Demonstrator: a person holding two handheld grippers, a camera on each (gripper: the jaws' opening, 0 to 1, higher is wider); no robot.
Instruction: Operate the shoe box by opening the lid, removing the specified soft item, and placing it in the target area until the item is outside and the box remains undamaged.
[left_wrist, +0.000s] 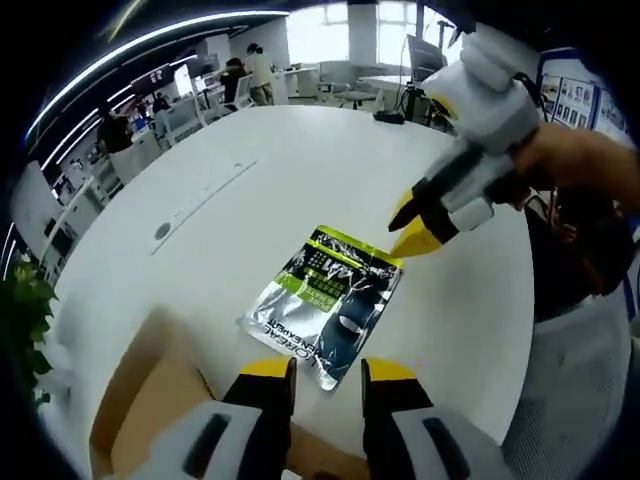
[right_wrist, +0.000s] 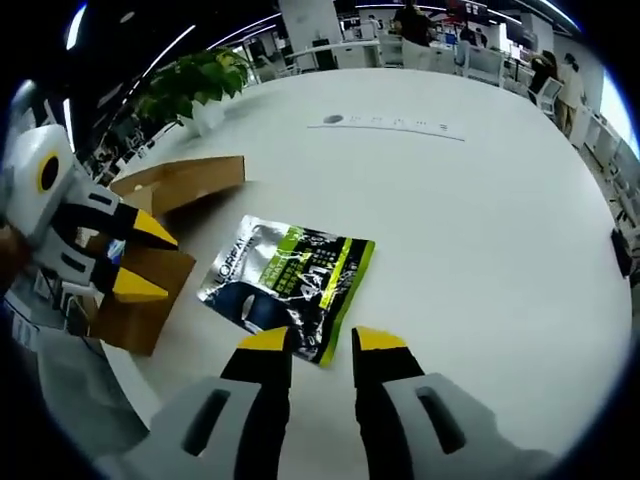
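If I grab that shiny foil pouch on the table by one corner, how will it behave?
The foil pouch looks thin and creased, so it will probably droop. Its glossy film may slip between jaws. Lying flat on the table, it won't roll.

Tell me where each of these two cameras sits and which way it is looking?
Left gripper view: rides on the left claw, looking down past its yellow tips at a shiny pouch on the white table; the cardboard box is near, and a hand holds the right claw opposite.
Right gripper view: rides on the right claw, facing the pouch from the other side; the left claw hangs over the box.
Shared: pouch, box, table.
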